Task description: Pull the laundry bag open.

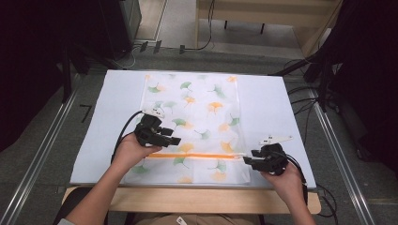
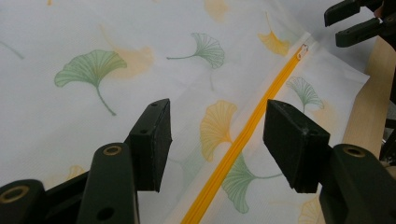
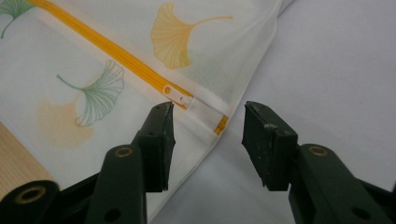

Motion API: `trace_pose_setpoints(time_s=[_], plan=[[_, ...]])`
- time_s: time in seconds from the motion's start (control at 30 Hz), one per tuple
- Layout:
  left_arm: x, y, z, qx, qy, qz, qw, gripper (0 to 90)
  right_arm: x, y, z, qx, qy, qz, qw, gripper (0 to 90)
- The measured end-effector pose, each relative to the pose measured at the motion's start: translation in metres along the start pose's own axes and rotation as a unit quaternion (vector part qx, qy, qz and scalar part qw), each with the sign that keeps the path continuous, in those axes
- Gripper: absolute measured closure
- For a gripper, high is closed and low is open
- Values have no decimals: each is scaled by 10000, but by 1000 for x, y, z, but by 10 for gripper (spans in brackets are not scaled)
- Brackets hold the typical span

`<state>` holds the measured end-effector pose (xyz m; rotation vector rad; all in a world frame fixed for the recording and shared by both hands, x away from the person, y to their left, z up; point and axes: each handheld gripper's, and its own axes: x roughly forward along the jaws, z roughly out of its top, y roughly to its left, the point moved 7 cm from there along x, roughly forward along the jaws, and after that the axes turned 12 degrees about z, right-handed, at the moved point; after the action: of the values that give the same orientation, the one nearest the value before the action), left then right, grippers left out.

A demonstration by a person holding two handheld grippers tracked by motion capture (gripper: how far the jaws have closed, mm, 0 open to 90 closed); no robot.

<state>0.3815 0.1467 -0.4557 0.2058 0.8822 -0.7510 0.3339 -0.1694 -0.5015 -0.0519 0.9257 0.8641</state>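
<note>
Overhead, a white-covered table [image 1: 272, 101] on a grey floor carries a leaf-printed mesh bag [image 1: 197, 108] with an orange zipper [image 1: 202, 155] near its front edge, where the left gripper [image 1: 174, 139] and right gripper [image 1: 247, 161] hover spread wide, grasping nothing.

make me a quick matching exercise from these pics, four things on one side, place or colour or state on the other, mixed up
Things:
1. zipper
2. zipper pull
3. left claw
4. ginkgo-print bag

Descriptions:
A. white with green and orange leaves, flat on the table
B. orange, running across the bag near the person
C. open above the bag, zipper between its jaws in its own view
D. white, at the zipper's end by the right claw

Pairs: 1-B, 2-D, 3-C, 4-A
</note>
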Motion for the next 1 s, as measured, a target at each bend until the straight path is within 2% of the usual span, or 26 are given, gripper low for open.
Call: trace_pose_setpoints(time_s=[0.3, 0.37, 0.47, 0.63, 1.0], plan=[[11, -11, 8, 154, -3, -72, 9999, 429, 11, -5, -9, 74, 192, -83, 9998, 553], [13, -14, 9, 118, -12, -140, 9998, 432, 16, -6, -10, 29, 260, -99, 9996, 553], [15, -19, 11, 119, -38, -193, 9997, 435, 20, -5, -7, -99, 216, -165, 9996, 569], [21, -26, 12, 218, 38, -213, 9995, 435, 27, -2, -3, -323, 217, -426, 9983, 624], [30, -40, 16, 346, 25, -341, 9988, 434, 31, 3, -1, -462, 236, -391, 9979, 774]])
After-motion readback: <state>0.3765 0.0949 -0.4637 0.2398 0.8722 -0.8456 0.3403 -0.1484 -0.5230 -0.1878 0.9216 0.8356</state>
